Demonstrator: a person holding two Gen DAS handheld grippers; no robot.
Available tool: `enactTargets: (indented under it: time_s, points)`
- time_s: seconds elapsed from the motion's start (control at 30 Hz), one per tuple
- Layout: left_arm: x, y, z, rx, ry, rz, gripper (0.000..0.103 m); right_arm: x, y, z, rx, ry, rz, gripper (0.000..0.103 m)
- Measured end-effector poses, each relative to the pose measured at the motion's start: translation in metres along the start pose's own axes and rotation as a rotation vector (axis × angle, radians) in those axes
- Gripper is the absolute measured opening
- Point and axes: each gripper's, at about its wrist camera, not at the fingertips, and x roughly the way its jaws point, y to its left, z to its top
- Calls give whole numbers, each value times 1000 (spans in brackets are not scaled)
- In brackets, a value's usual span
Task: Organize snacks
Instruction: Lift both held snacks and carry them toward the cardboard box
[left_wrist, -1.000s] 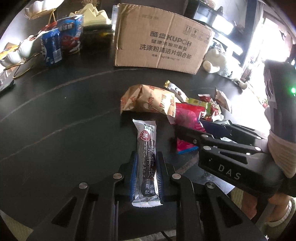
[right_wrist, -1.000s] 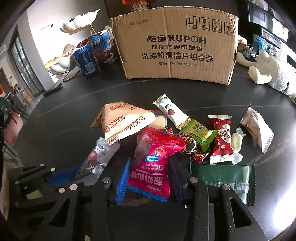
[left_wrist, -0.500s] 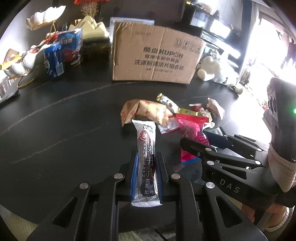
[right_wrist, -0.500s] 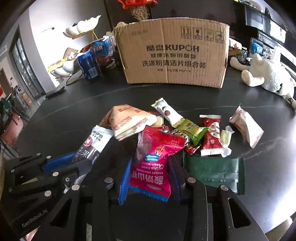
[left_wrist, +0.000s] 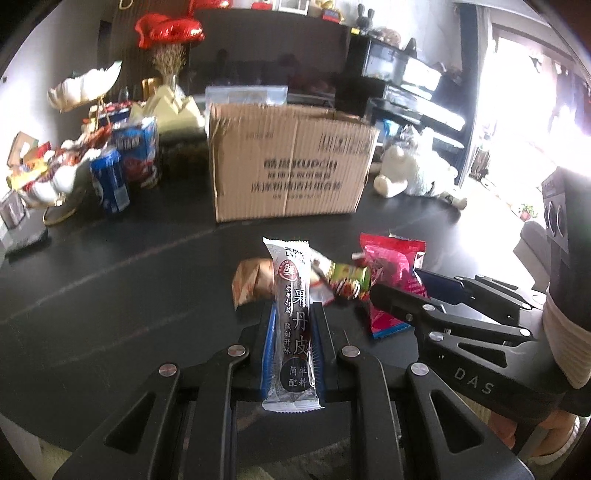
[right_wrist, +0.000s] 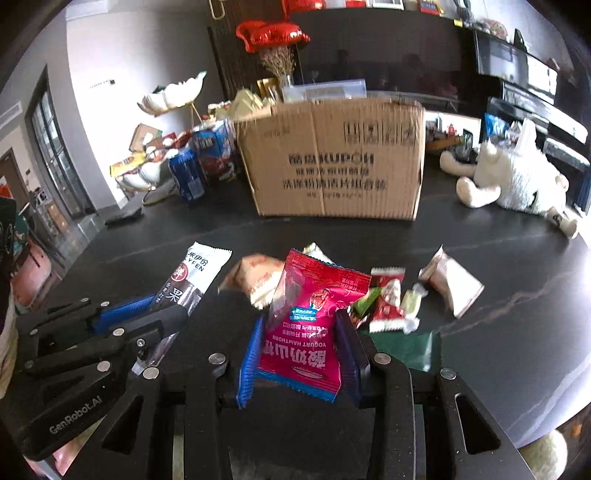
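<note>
While the left gripper (left_wrist: 291, 332) pinches a long dark fruit-leather bar (left_wrist: 293, 325) lengthwise between its blue pads, the right gripper (right_wrist: 301, 354) is clamped on a red yogurt hawthorn packet (right_wrist: 314, 321). Both snacks are held above the dark surface (right_wrist: 498, 332), nearer than the loose pile of snacks (right_wrist: 391, 302). Beyond the pile stands an open cardboard box (right_wrist: 332, 162).

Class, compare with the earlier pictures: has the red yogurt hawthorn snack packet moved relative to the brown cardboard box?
Yes. The red yogurt hawthorn snack packet, clamped in the right gripper, has risen off the snack pile; its top now sits nearer the brown cardboard box.
</note>
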Motion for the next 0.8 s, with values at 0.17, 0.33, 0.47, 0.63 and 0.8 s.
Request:
enactTargets:
  time_s: [0.17,0.33,0.47,0.63,0.8]
  points:
    - [-4,-1,21,16,-36,3,18,-8,-1,18,-14,-33,4,39]
    - [-7,-3,48,38,-70,-4,18,-16,-4,46,-24,-94,-7,39]
    - [-10,-3,72,57,-108,12,18,-19,-7,68,-21,-135,-12,39]
    - [-10,0,103,72,-148,28,18,-18,-11,97,-20,-179,-21,39]
    - [0,6,132,73,-150,24,18,-12,-14,122,-25,-197,-22,39]
